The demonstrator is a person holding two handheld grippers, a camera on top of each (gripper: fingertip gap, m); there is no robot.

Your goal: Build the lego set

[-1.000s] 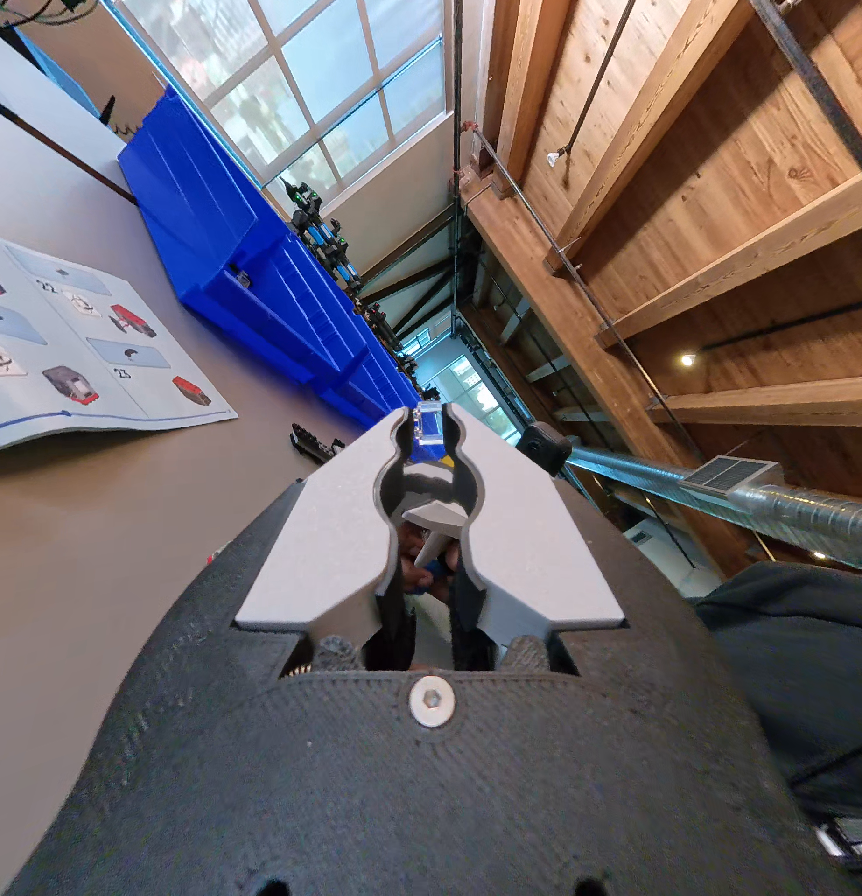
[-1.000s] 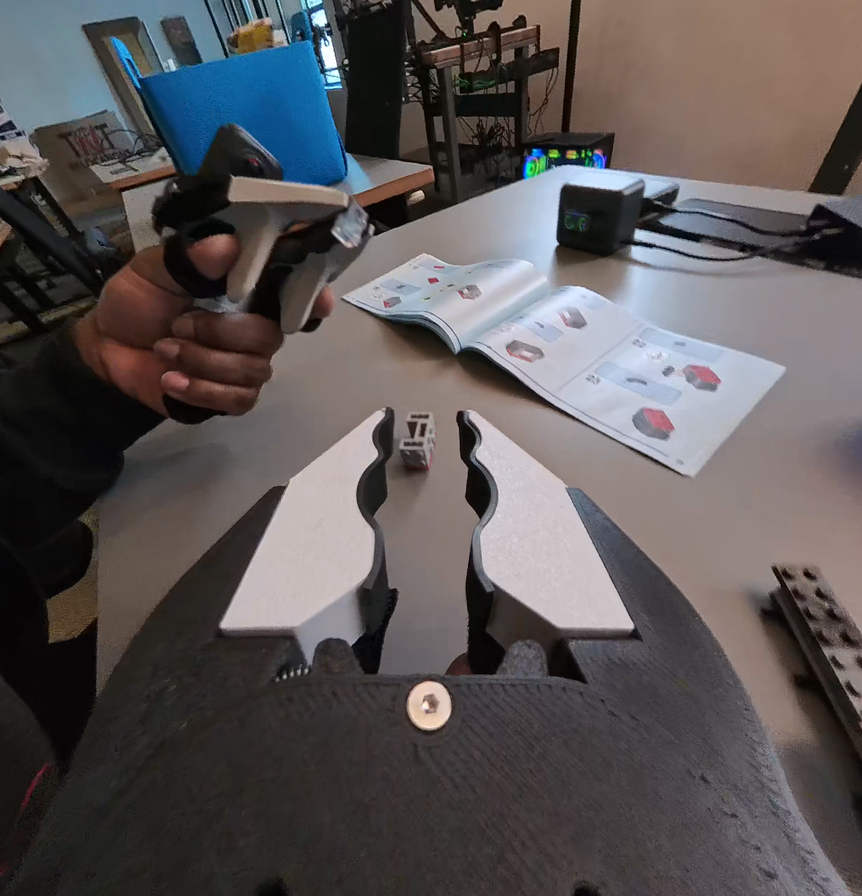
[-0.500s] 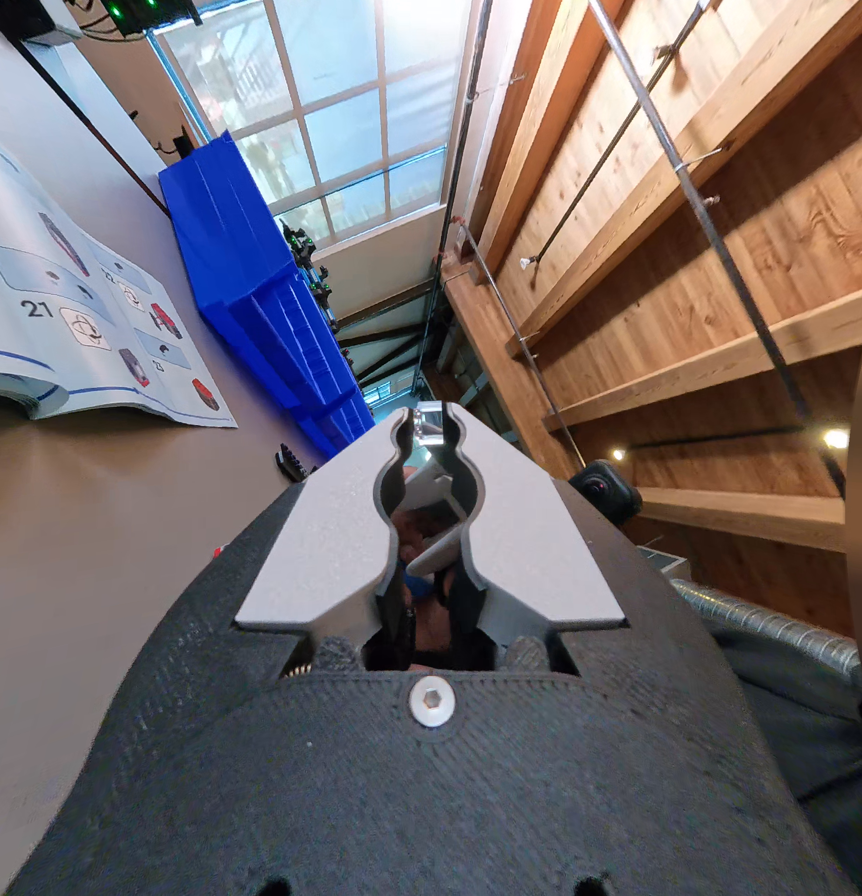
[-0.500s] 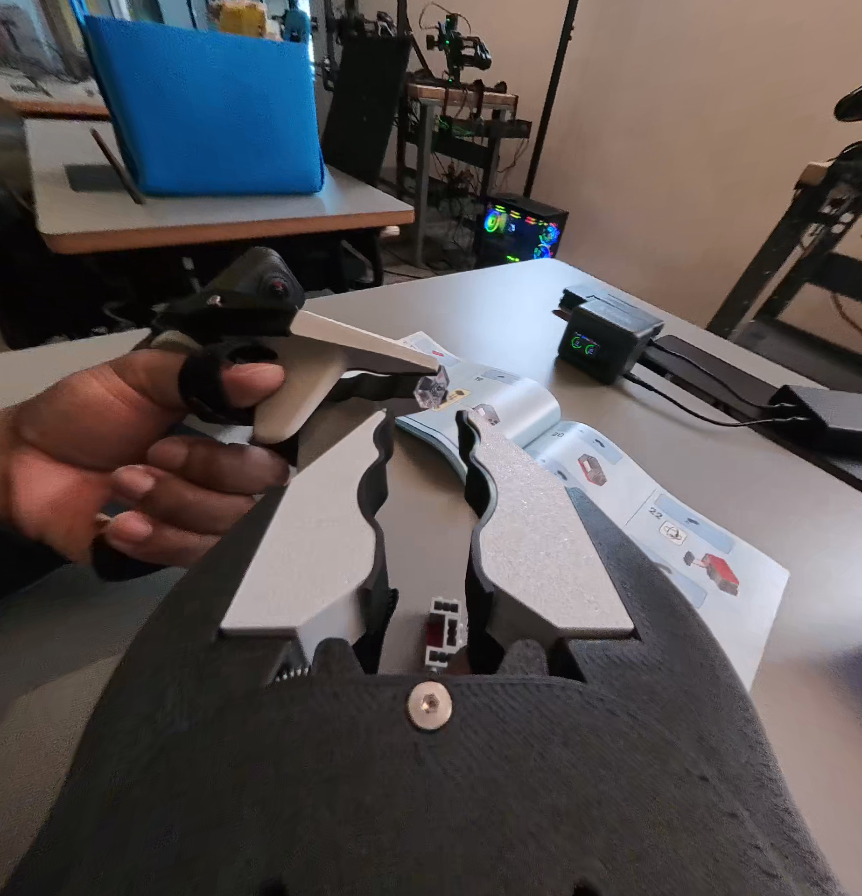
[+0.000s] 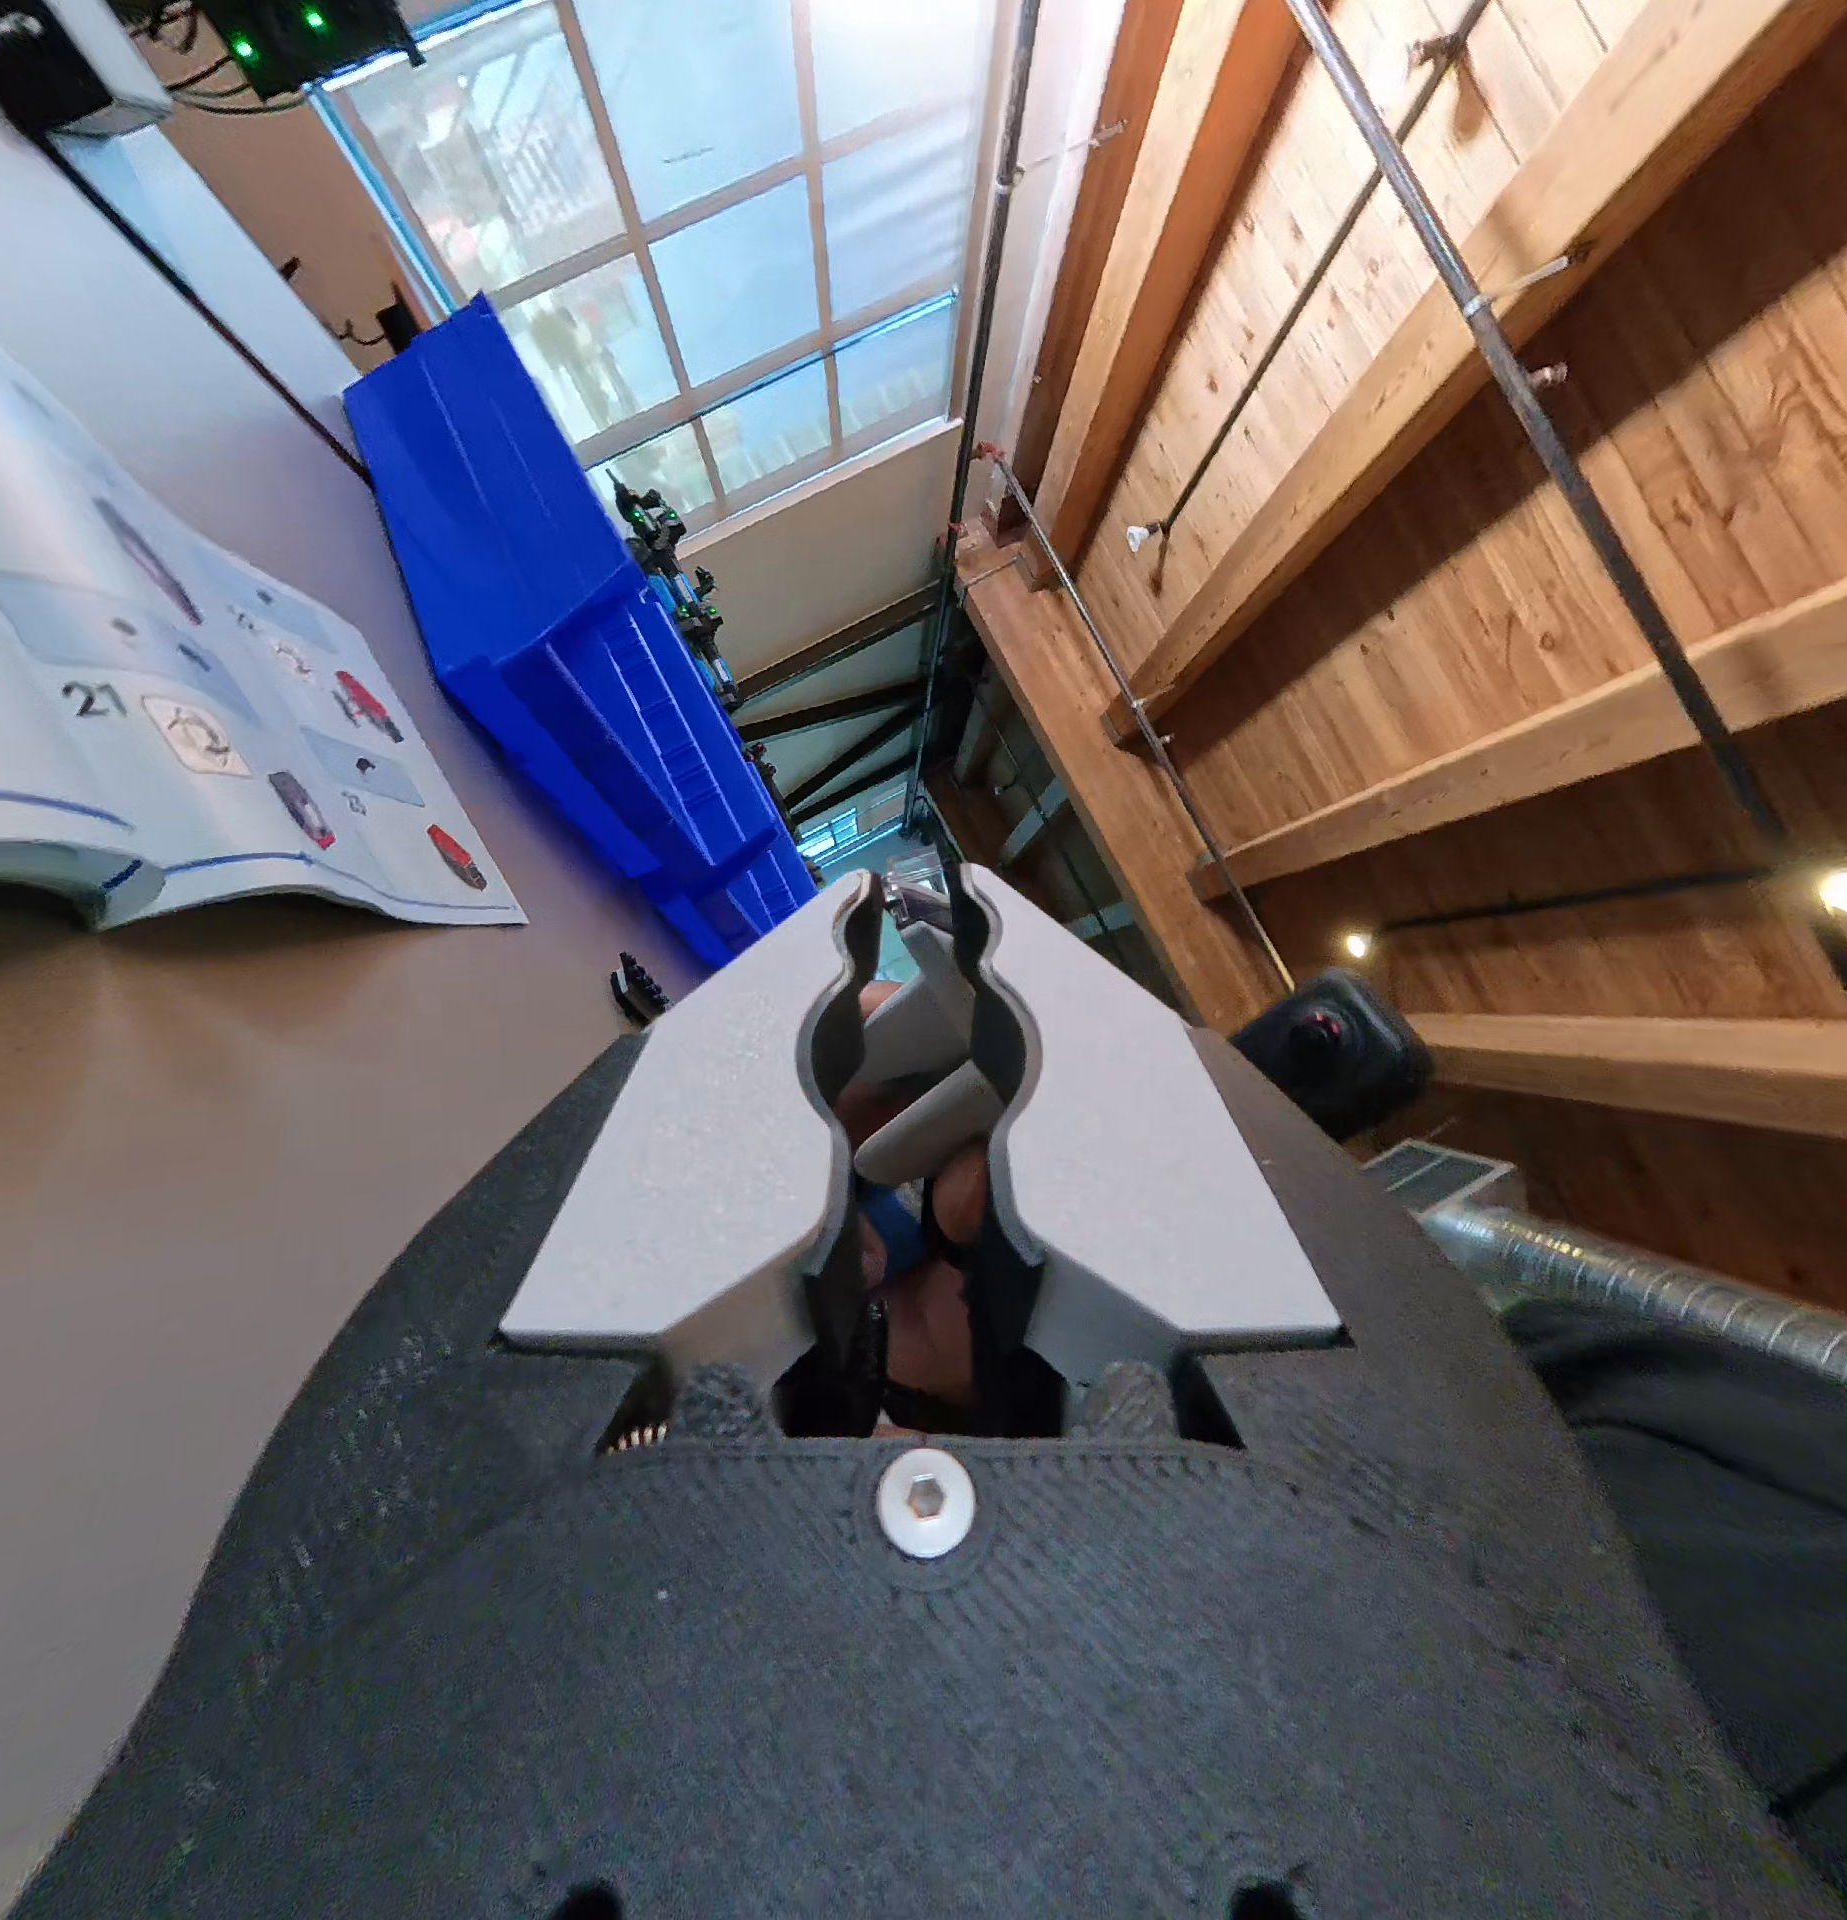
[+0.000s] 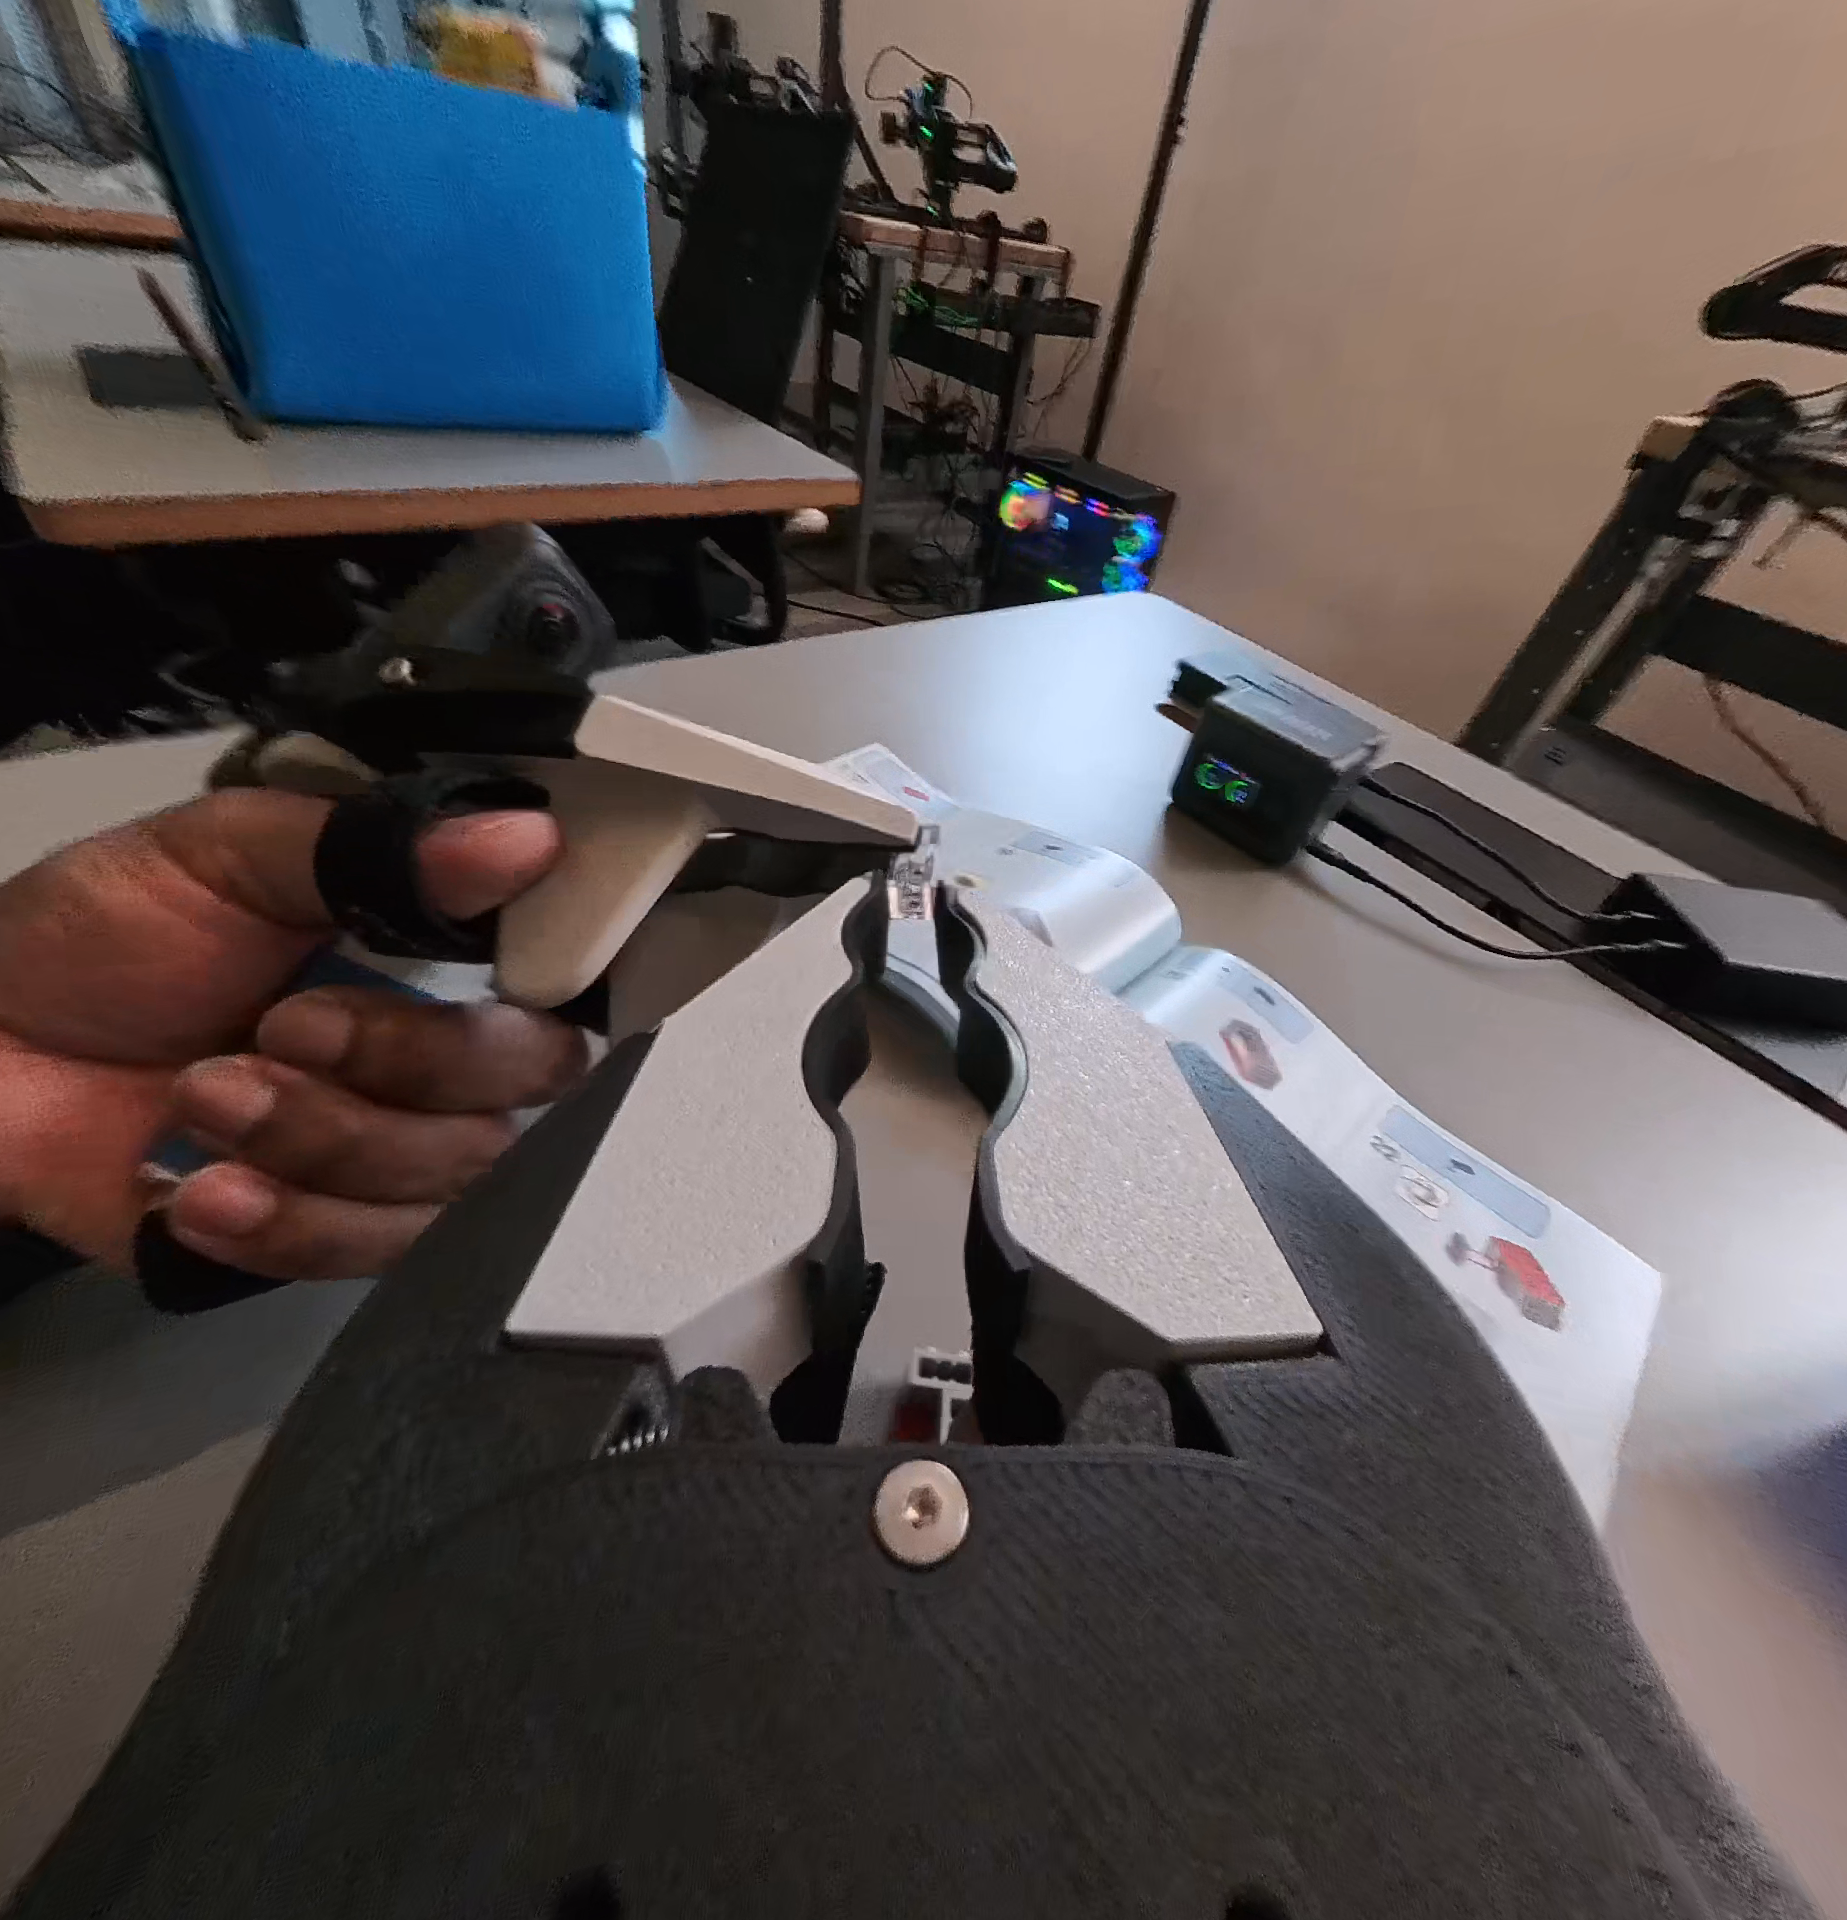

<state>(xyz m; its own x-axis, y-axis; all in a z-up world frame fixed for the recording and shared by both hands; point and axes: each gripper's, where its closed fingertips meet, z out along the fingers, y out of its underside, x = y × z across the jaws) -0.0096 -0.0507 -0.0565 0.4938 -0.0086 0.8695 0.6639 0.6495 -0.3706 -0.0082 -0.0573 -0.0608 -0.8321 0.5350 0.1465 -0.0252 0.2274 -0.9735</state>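
My left gripper [image 5: 914, 891] is shut on a small clear lego piece [image 5: 916, 878] at its fingertips and holds it in the air above the table. In the right wrist view a hand holds this left gripper [image 6: 901, 850] coming in from the left, with the clear piece [image 6: 911, 885] hanging at its tip. My right gripper [image 6: 911, 906] has its jaws narrowed onto the sides of that same piece. A small grey and white lego assembly [image 6: 940, 1380] lies on the table under the right gripper. The open instruction booklet [image 6: 1314, 1091] lies beyond it.
The booklet [image 5: 223, 727] and a small black studded piece [image 5: 638, 987] lie on the grey table. A blue bin [image 5: 545, 623] stands farther off. A black charger box [image 6: 1272, 769] and a power adapter [image 6: 1750, 956] with cables sit at the table's right. Only a small space, under 4 cm, lies between the two pairs of fingers.
My right gripper rose from over the grey assembly, came up to the left gripper's tip and narrowed its jaws around the clear piece. The left gripper kept hold of the piece.
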